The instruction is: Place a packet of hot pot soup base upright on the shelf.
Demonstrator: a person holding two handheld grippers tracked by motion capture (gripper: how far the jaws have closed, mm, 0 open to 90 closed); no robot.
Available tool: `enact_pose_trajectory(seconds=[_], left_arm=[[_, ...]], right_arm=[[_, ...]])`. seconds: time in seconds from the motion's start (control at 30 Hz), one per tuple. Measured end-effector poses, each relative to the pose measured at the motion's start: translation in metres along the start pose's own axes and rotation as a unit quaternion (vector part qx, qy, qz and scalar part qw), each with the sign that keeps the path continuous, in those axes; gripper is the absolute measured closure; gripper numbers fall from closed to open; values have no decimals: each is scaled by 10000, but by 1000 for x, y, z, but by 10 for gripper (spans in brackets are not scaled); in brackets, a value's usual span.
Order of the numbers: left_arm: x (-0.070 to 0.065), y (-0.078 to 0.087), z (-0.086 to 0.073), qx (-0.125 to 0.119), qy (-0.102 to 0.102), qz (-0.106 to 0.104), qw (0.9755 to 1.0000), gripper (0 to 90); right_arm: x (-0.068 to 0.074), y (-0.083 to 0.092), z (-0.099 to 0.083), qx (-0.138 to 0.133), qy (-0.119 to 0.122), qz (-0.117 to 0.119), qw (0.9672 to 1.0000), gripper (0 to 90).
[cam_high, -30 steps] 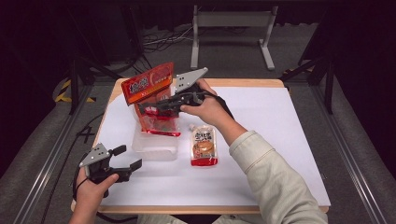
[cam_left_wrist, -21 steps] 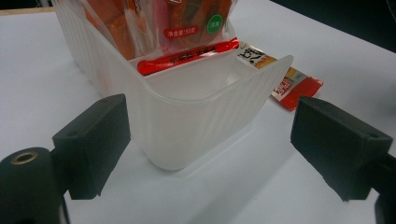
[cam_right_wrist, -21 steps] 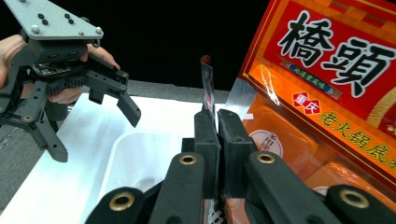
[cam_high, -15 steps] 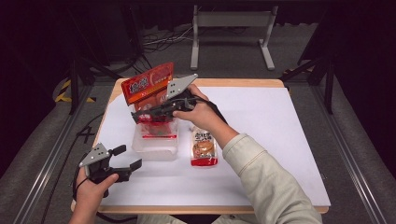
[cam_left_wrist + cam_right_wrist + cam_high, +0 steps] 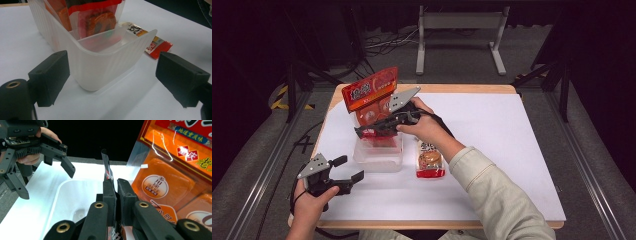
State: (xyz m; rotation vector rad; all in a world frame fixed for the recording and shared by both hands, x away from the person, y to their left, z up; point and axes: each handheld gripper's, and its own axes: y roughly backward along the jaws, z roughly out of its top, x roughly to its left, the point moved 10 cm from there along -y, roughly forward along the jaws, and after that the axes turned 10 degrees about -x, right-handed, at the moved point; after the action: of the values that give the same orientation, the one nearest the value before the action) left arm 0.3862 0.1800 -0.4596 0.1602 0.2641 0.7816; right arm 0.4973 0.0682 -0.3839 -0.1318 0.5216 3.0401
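A clear plastic bin (image 5: 378,156) (image 5: 100,62) stands on the white table (image 5: 492,130). A large orange-red snack bag (image 5: 369,90) (image 5: 172,177) stands upright in it. My right gripper (image 5: 362,133) (image 5: 116,186) hovers over the bin, beside that bag, shut on the edge of a small red snack packet (image 5: 107,172). A second small packet (image 5: 430,159) (image 5: 150,42) lies flat on the table just right of the bin. At the near left my left gripper (image 5: 349,168) (image 5: 110,72) is open, its jaws spread either side of the bin's near corner without touching it.
The table's wooden edge (image 5: 452,88) runs along the far side. A metal stand (image 5: 459,30) and cables lie on the dark floor beyond. White table surface stretches to the right of the person's sleeve (image 5: 497,195).
My right gripper has come down and leftward with the small packet, from beside the big bag's top to just over the bin. The left gripper has stayed put.
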Motion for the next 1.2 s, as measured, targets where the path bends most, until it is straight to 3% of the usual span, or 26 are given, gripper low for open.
enact_pose_trajectory(seconds=[0.43, 0.63, 0.9, 1.0, 1.2], left_arm=[[0, -1, -1, 0, 7, 3, 10000, 128], [-1, -2, -1, 33, 7, -4, 10000, 128], [-1, -2, -1, 35, -1, 2, 10000, 128], [-1, -2, -1, 30, 14, -8, 10000, 127], [0, -2, -1, 5, 20, -15, 10000, 127]], right_arm=[[0, 2, -19, 241, -264, -29, 9994, 816], [-6, 7, -24, 248, -481, -200, 9983, 793], [-6, 7, -25, 261, -510, -264, 9980, 758], [-5, 7, -23, 224, -583, -293, 9976, 684], [-4, 16, -17, -115, -878, -414, 9952, 511]])
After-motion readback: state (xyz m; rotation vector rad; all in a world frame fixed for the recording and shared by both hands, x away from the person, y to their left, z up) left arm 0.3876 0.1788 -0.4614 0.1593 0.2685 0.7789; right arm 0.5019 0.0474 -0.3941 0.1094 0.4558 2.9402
